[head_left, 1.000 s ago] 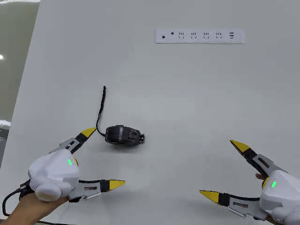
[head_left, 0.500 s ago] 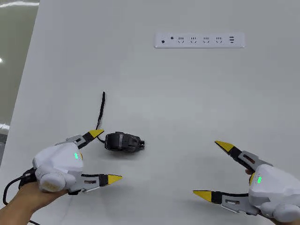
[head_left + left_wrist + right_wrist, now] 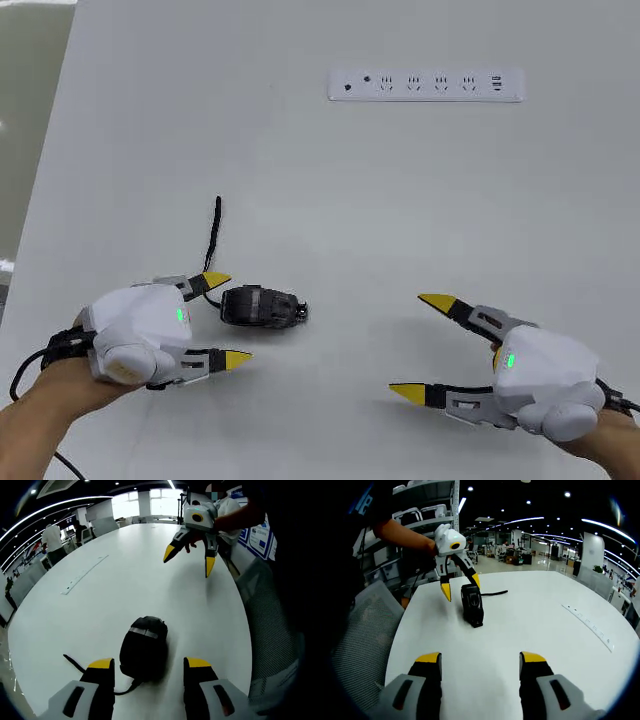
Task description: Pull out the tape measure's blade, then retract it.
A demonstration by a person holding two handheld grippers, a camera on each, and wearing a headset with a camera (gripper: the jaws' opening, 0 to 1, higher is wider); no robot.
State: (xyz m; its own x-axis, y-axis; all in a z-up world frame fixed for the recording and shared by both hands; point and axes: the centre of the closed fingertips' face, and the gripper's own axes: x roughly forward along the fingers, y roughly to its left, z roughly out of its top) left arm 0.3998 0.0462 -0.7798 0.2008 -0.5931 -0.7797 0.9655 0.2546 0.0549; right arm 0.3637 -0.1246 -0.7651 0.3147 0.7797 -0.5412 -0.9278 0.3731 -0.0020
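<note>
Nearest the person, the left gripper (image 3: 227, 318) sits low on the left of the white worktop (image 3: 400, 200), close to its left edge, where the floor (image 3: 25, 150) shows beyond. Its jaws are spread wide and grip nothing. In the left gripper view the near end of the black tape measure (image 3: 144, 647) lies in the gap between the two yellow tips, with a little space on each side; whether either tip touches the case cannot be told.

The right gripper (image 3: 420, 346) is held low on the right, well apart from the tape measure, with bare worktop between them. Its jaws are also spread wide and empty, and they point leftward toward the case.

The tape measure lies on its side just ahead of the left gripper, its long axis running left to right in the head view. Its black strap (image 3: 213, 240) leaves the left end, curls past the upper left jaw and runs away from the person in a nearly straight line, parallel to the left edge of the worktop and well inside it.

Beyond the strap the surface is bare and wide on all sides. Farthest off, a white power strip (image 3: 425, 84) lies flat across the worktop, well apart from everything else.
</note>
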